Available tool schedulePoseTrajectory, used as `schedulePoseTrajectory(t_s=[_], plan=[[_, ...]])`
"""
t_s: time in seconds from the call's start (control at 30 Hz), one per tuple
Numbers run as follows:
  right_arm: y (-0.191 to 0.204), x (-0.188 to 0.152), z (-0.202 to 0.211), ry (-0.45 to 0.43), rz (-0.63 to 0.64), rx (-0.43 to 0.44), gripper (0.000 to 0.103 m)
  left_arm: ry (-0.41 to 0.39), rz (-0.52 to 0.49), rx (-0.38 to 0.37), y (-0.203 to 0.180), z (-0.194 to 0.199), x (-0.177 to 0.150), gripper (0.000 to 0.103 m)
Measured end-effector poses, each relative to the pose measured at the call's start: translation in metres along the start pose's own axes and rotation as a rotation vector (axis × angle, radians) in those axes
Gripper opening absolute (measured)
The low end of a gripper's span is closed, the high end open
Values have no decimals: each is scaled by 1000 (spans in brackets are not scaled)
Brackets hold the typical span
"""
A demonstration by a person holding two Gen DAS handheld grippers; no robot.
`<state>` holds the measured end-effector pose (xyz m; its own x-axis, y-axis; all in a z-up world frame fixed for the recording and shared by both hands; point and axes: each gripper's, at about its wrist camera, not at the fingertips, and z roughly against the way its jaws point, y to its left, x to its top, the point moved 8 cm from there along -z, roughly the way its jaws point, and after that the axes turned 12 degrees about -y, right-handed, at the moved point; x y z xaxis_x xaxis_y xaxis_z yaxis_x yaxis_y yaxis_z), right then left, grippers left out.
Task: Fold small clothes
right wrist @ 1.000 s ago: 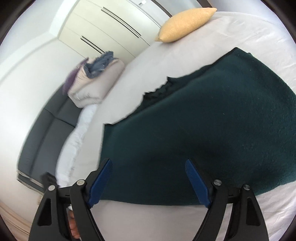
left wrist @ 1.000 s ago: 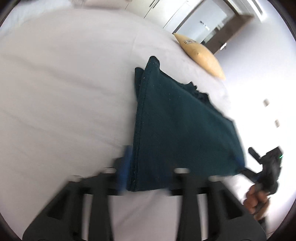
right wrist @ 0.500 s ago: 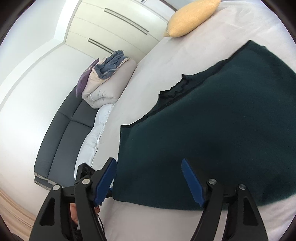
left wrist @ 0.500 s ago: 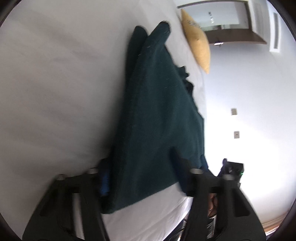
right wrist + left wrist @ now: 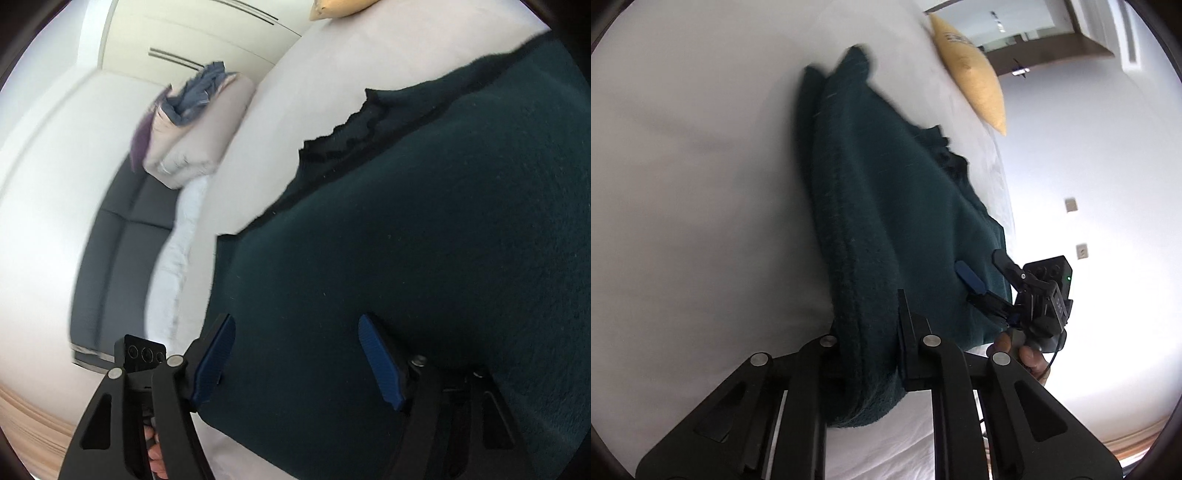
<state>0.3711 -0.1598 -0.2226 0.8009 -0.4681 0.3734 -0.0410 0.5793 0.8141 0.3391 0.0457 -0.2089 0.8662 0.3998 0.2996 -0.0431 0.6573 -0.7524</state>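
A dark green knit garment (image 5: 886,206) lies folded on the white bed (image 5: 683,184). My left gripper (image 5: 866,332) is shut on the garment's near corner, and the cloth bunches between its fingers. In the right wrist view the garment (image 5: 424,221) fills the middle. My right gripper (image 5: 299,354) is open with its blue pads (image 5: 380,362) straddling the garment's near edge. It also shows in the left wrist view (image 5: 982,273), at the garment's right corner.
A yellow pillow (image 5: 971,70) lies at the far end of the bed. A stack of folded bedding (image 5: 195,125) sits on a dark sofa (image 5: 114,266) beside the bed. White wardrobes (image 5: 207,40) stand behind.
My left gripper has closed on the garment's corner and tilted. My right gripper has moved forward over the garment's edge, still open.
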Motion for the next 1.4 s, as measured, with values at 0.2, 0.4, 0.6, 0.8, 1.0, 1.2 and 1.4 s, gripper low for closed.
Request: schedulePoseTrajectory(t_s=[0.2,0.4,0.6,0.8,1.0,1.2,1.4], plan=[[2,10,24,4,-37,118,73,-12,-184,-2,-101,-23,8,11],[-16,62,61,-59,-154,226,81,89,-330,27,-161,-114,-36,11],[-39,80,57,-3,-188,200,77,123,-446,109,-160,-159,-83,11],[-31,86,43,24,-101,83,68,85,-560,183,-172,-157,-87,12],[-33,86,35,61,9,-57,23,66,-587,204,-177,-153,-93,12],[-32,100,54,53,105,-105,14,70,-599,153,-198,-146,-100,12],[-38,130,91,42,136,-134,14,87,-630,90,-238,-154,-113,12]])
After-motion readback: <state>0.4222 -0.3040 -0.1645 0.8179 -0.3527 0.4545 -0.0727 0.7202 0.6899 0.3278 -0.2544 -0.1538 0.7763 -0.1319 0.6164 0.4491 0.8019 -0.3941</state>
